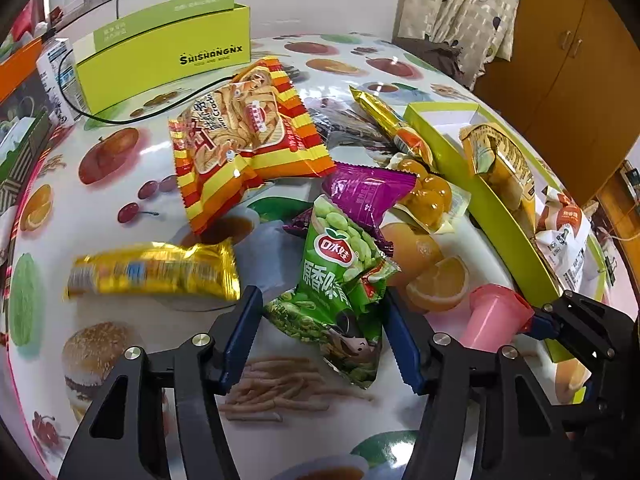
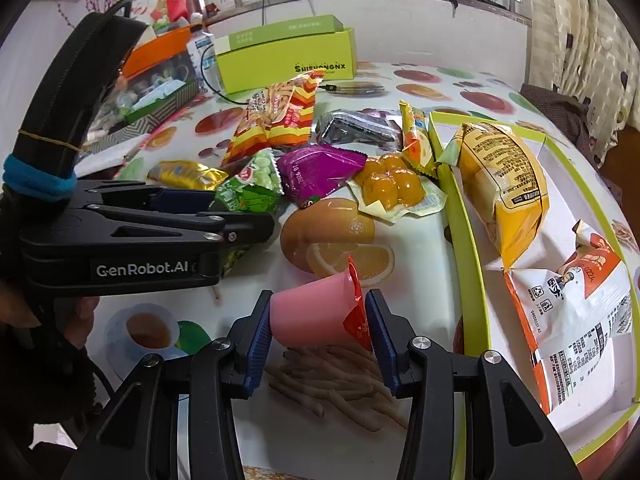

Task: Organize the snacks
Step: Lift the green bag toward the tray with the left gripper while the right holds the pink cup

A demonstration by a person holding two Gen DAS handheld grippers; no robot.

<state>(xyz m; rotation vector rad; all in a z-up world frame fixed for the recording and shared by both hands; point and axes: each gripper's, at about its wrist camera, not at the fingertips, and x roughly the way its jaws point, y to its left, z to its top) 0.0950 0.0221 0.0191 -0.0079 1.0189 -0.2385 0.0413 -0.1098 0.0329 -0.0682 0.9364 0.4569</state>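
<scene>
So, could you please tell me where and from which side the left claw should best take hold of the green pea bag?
Probably across the green pea bag's lower body, coming down from above with a pad on each long edge. It lies flat, pointing away, already between the open left claw's pads; its crimped ends would likely slip.
</scene>
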